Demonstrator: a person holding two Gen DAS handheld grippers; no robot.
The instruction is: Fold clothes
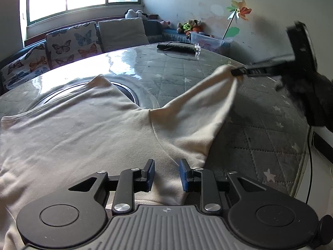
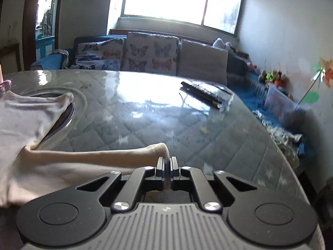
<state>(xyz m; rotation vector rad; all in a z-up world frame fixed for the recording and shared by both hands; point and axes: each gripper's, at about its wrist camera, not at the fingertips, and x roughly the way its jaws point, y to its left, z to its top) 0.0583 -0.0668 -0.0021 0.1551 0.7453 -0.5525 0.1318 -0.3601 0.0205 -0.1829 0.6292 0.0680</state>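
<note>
A cream long-sleeved shirt [image 1: 83, 133] lies spread on the round glass-topped table [image 1: 158, 70]. My left gripper [image 1: 167, 171] is open, its blue pads just above the shirt's body near the armpit. My right gripper [image 2: 167, 164] is shut on the cuff of the shirt's sleeve [image 2: 116, 154] and holds it stretched out to the right, lifted off the table. The right gripper also shows in the left wrist view [image 1: 239, 71], pinching the sleeve end [image 1: 208, 95]. The shirt's body shows at the left of the right wrist view [image 2: 25, 120].
A dark remote-like bar [image 1: 177, 46] lies at the far side of the table, also in the right wrist view [image 2: 204, 94]. A sofa with butterfly cushions [image 1: 68, 43] stands behind. A clear plastic box [image 1: 210, 40] and a pinwheel [image 1: 239, 10] are by the wall. A black cable [image 1: 310, 156] hangs at the table's right edge.
</note>
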